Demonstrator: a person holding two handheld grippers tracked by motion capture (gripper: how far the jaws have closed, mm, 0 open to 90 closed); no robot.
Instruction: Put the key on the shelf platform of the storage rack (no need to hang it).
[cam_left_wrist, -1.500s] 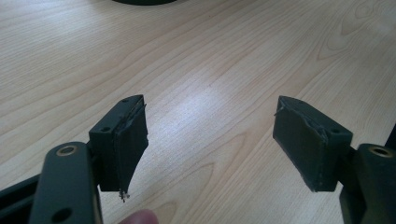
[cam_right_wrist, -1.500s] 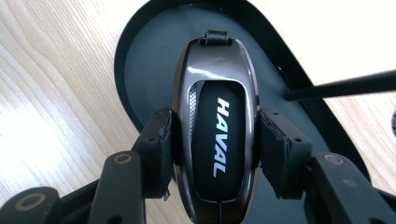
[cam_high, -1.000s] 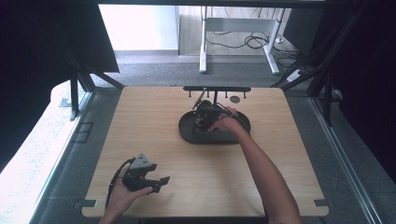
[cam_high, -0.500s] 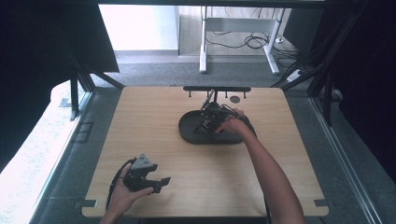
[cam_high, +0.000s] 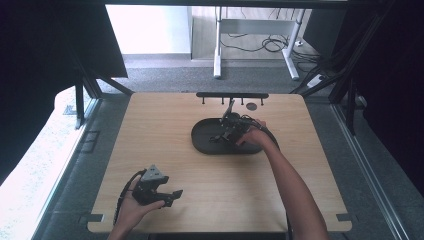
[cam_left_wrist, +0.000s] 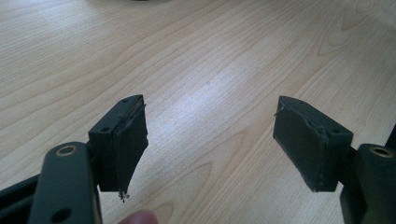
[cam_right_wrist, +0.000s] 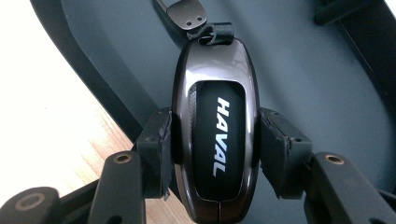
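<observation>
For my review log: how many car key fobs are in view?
1: a HAVAL key fob clamped in the right gripper above the dark tray. Others could be hidden behind the hand.

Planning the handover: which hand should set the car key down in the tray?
The right. Its claw is shut on the car key over the black tray; the left claw is open, far off.

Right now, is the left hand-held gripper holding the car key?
No, the left hand-held gripper is open over bare table; the right one clamps the HAVAL key.
</observation>
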